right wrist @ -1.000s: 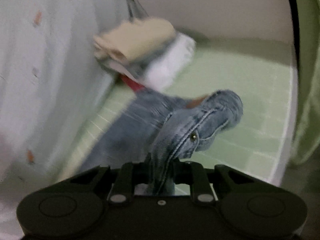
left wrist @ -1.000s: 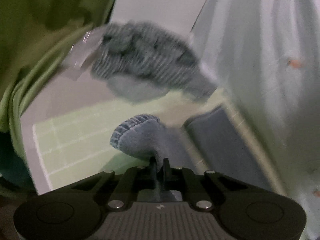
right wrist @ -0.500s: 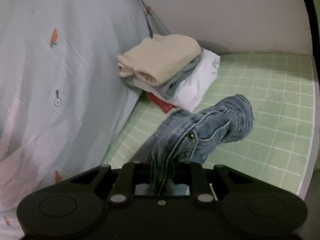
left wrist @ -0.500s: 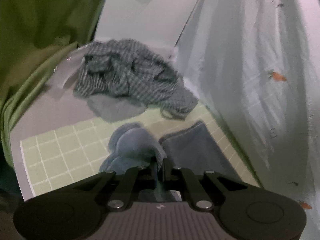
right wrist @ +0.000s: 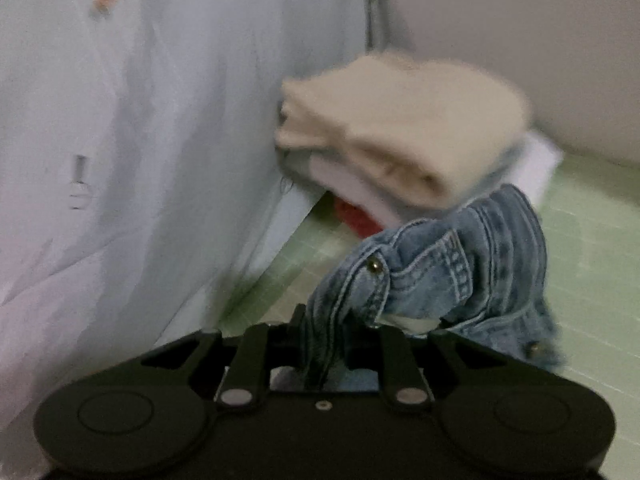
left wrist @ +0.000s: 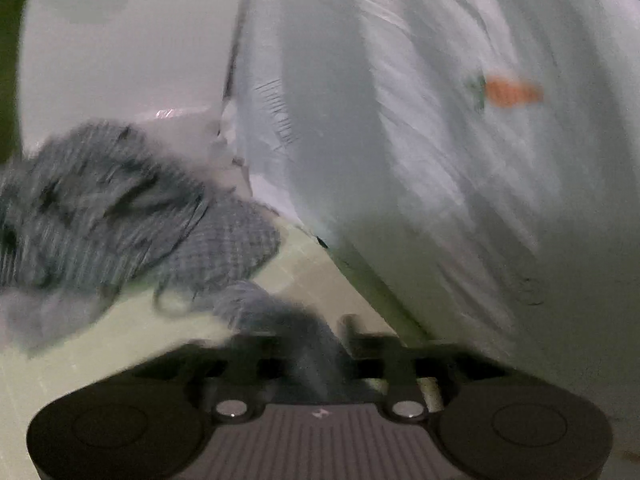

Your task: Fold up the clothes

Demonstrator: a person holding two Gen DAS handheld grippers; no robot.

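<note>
- Jeans hang bunched in front of the right gripper, over the green gridded mat; a strip of the denim runs down between its jaws, which are opening, and the blur hides whether the pads are pressing on it
- In the left wrist view a blue-grey fold of the same cloth lies between the jaws of the left gripper; these stand wide and are opening, with clear gaps beside the cloth
- Both views are smeared by motion, so edges and seams are hard to read
- A stack of folded clothes, beige on top, sits just behind the jeans against the pale sheet; its lower layers are partly hidden
- A crumpled grey checked garment lies at the left, cut off by the frame edge
</note>
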